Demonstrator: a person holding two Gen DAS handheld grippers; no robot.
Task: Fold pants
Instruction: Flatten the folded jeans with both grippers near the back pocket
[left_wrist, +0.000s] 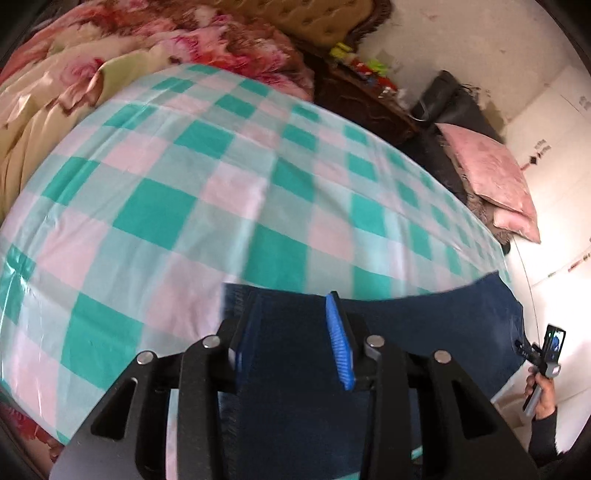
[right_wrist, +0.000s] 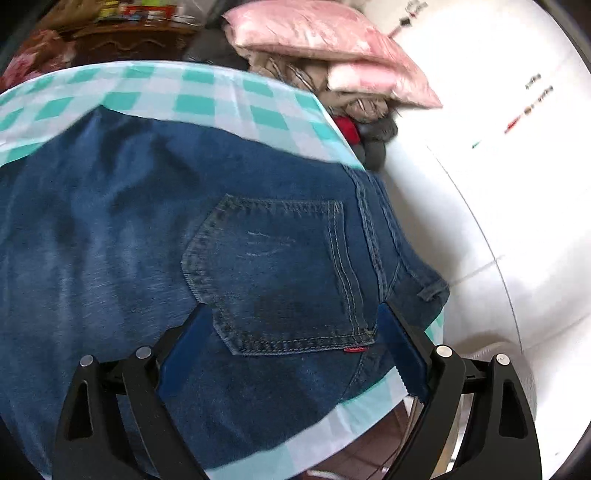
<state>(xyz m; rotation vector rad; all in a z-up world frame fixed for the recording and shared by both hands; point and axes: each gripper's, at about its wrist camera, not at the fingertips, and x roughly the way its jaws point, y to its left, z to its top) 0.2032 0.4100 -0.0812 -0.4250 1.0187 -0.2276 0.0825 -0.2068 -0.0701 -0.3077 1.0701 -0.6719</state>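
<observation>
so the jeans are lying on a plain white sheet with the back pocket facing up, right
Not quite: the sheet is checked in teal, pink and white, not plain white, as both wrist views show. The rest holds: the right wrist view shows the jeans lying on it with the back pocket facing up.

The pants (right_wrist: 110, 240) run off the right wrist view at nine and six o'clock; motion blurs the bed (left_wrist: 166, 206) throughout the left wrist view.

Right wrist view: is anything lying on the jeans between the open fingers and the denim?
Nothing visible does. The right gripper is open directly over the jeans, its fingers either side of the back pocket, and no other item lies on the denim there.
</observation>
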